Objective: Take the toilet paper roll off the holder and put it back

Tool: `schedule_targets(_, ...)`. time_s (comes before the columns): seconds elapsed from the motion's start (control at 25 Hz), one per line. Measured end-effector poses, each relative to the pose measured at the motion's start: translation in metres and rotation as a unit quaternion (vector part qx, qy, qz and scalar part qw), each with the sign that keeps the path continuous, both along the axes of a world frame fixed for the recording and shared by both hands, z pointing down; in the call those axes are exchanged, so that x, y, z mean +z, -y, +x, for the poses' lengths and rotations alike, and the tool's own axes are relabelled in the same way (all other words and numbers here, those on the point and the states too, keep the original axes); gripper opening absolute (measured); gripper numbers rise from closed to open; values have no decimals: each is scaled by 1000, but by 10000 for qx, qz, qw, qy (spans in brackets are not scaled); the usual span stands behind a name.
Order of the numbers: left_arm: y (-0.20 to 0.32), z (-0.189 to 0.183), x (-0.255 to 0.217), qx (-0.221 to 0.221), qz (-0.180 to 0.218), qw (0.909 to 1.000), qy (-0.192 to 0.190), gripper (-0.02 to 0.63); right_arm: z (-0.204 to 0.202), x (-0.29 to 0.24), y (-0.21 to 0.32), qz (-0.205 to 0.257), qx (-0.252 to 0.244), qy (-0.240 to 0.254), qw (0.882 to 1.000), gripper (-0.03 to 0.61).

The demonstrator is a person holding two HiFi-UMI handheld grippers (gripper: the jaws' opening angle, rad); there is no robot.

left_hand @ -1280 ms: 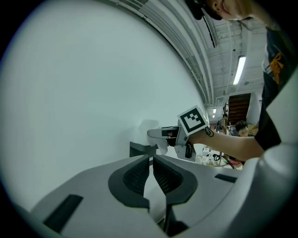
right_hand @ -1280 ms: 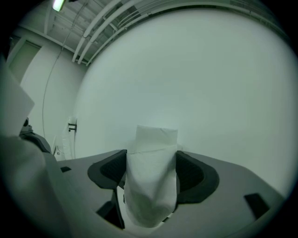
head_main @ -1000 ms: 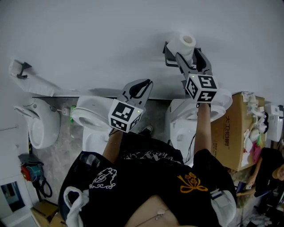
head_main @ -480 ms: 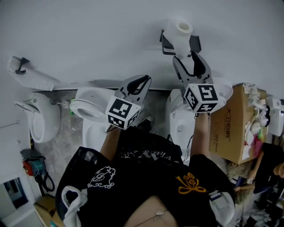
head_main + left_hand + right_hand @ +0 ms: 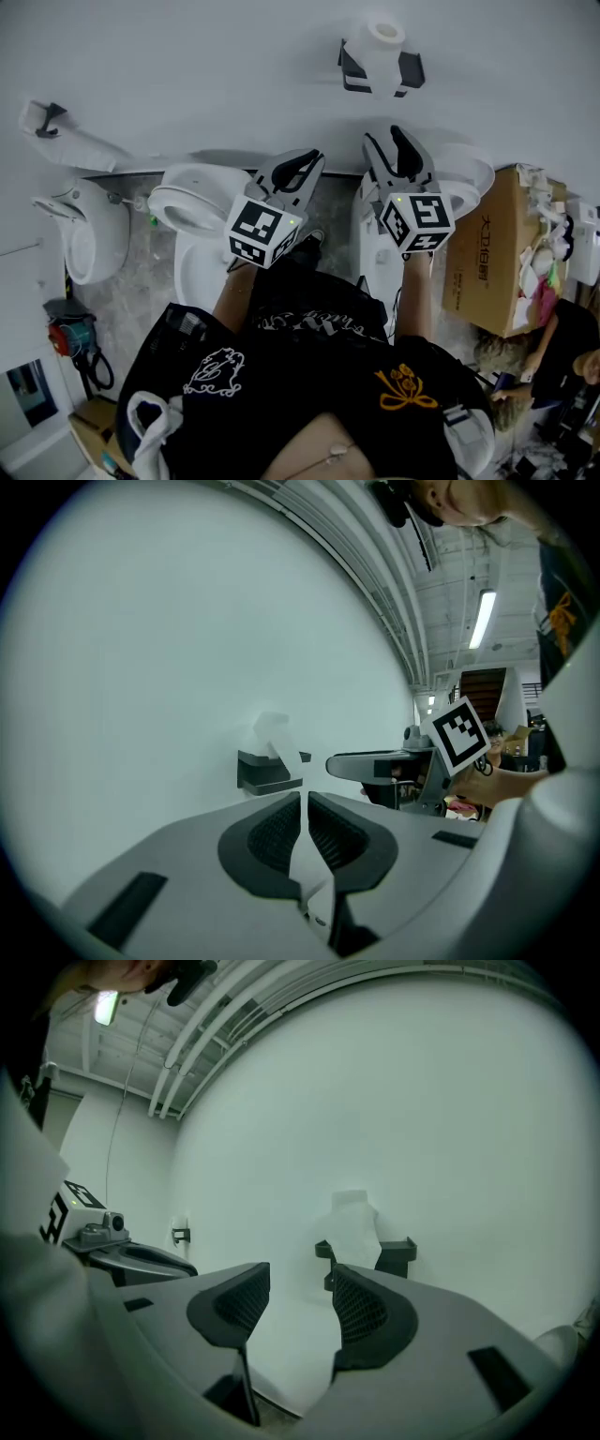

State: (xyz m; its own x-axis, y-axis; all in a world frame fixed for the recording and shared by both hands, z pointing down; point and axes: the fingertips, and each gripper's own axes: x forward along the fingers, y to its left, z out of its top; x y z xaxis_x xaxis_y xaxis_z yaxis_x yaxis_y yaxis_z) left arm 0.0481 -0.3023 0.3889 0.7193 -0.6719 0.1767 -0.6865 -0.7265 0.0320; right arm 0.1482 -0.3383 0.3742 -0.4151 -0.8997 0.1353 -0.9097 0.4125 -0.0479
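The white toilet paper roll [image 5: 380, 37] sits on its dark wall holder [image 5: 410, 70] at the top of the head view, with nothing touching it. My right gripper [image 5: 398, 150] hangs well below it, away from the wall; its jaws have just been closing and stand open with nothing between them. The right gripper view shows the roll [image 5: 354, 1227] and holder [image 5: 398, 1252] beyond the right gripper [image 5: 300, 1283]. My left gripper [image 5: 298, 173] floats to the left, shut and empty. In the left gripper view its tips [image 5: 304, 803] point toward the roll [image 5: 272, 738].
Below the white wall stand two toilets [image 5: 192, 211] [image 5: 464, 187] and a urinal [image 5: 84, 244]. A cardboard box [image 5: 487, 272] of oddments sits at the right, with a person [image 5: 572, 356] beside it. A small wall bracket [image 5: 42, 141] is far left.
My right gripper has drawn back from the roll, downward in the picture, with its jaws narrower. The roll stays on the holder. The left gripper shifted slightly.
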Motion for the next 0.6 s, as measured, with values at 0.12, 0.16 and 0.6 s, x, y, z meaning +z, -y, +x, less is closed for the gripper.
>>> schedule_targets(0.12,-16,-1,0,-9,-1,10000,10,38,-2,8,-22,-103,-5,105,9999,215)
schedule_targets(0.16,-22,-1,0,-10,-3,10000,12,38,-3,11,-30,-140,-16,155,9998,212)
schedule_targets(0.6,-100,7,5,129,-18,9999,24,38,-12,28,-126,-316,-76,336,9989,166)
